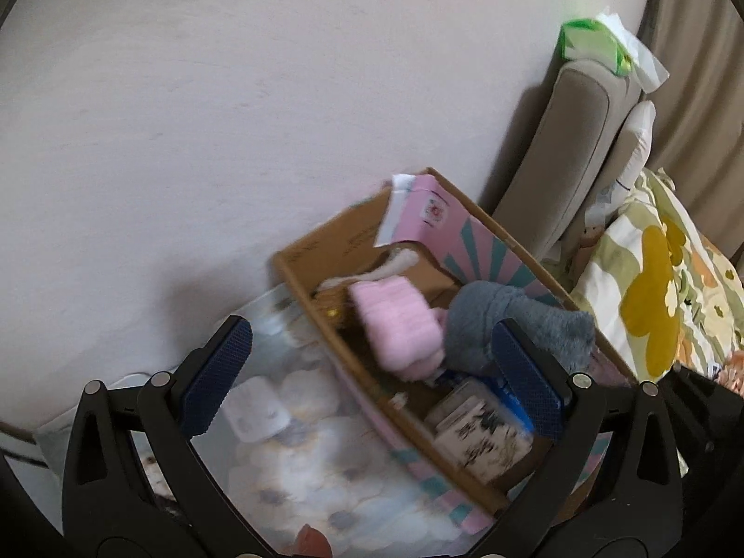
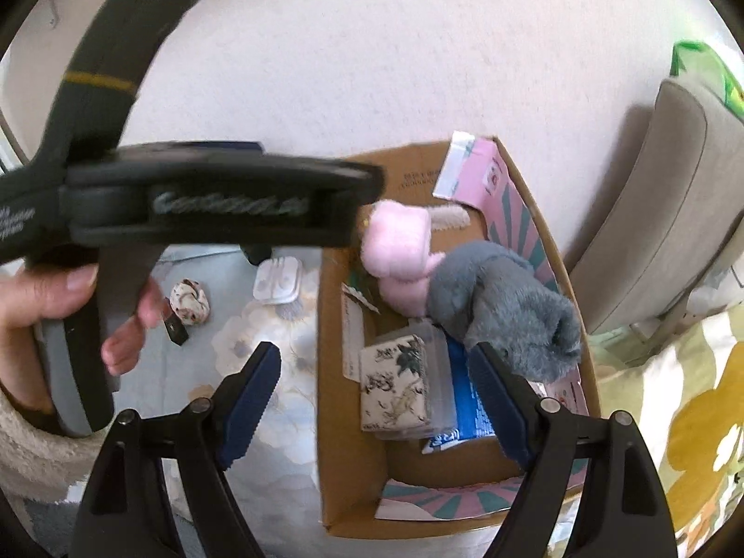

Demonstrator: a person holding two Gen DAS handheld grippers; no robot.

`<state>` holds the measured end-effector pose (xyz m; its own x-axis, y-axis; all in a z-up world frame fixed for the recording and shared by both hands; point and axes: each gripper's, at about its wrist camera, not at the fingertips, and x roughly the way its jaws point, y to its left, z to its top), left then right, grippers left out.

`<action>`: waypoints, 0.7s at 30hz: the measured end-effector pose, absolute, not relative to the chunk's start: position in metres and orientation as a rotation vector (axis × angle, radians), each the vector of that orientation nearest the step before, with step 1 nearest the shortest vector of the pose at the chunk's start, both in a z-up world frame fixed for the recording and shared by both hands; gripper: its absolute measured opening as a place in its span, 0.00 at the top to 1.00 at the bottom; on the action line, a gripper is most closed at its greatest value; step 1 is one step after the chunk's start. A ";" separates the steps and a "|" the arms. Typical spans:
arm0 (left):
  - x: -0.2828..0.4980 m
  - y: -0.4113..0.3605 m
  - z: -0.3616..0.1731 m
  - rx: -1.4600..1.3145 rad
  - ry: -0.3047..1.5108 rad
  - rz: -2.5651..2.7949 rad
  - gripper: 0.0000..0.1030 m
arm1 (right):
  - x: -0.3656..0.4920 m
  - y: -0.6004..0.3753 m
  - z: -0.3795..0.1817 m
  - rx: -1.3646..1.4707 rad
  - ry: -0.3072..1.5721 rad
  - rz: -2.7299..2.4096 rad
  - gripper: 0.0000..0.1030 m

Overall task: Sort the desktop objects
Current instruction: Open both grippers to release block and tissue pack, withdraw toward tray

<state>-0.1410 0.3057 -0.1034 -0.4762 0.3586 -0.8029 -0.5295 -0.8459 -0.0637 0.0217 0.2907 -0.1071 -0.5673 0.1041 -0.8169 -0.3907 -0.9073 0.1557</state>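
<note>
While the left gripper [image 1: 372,372] hangs above the cardboard box [image 1: 297,274] in the left wrist view, its jaws stand fully apart with nothing between the pads. The box sits at the far edge of the cloud-patterned mat [image 1: 325,488], against the wall. Inside it lie a pink plush [image 1: 395,325] and a grey plush [image 1: 511,321], touching, with a printed pouch [image 1: 483,437] nearer the camera. This view is smeared, so the small white case [image 1: 260,409] on the mat beside the box is hard to read, and a reach for it judged from here could land off target.

Seen from the right wrist, the right gripper [image 2: 376,400] is also spread wide and holds nothing, its right finger over the box and its left over the mat. The grey plush [image 2: 502,297] bulges up toward the box's right wall [image 2: 548,251]; my worry is that another item dropped on top would roll off or tip it out. A hand [image 2: 69,307] carries the left gripper close across this view, so the two tools could knock together. Still on the mat, well apart from the box, lie a patterned fabric ball [image 2: 190,300], a small dark clip [image 2: 174,325] and the white case [image 2: 279,279].
</note>
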 end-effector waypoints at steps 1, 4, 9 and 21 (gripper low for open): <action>-0.139 0.298 -0.099 -1.182 0.248 2.318 0.01 | 0.021 0.288 -0.105 -1.270 0.459 2.515 0.22; -0.135 0.274 -0.091 -1.164 0.216 2.339 0.01 | 0.018 0.278 -0.096 -1.242 0.438 2.527 0.22; -0.129 0.233 -0.083 -1.156 0.186 2.376 0.01 | 0.016 0.258 -0.086 -1.214 0.401 2.547 0.22; -0.115 0.146 -0.065 -1.118 0.104 2.479 0.01 | -0.006 0.225 -0.070 -1.168 0.329 2.636 0.22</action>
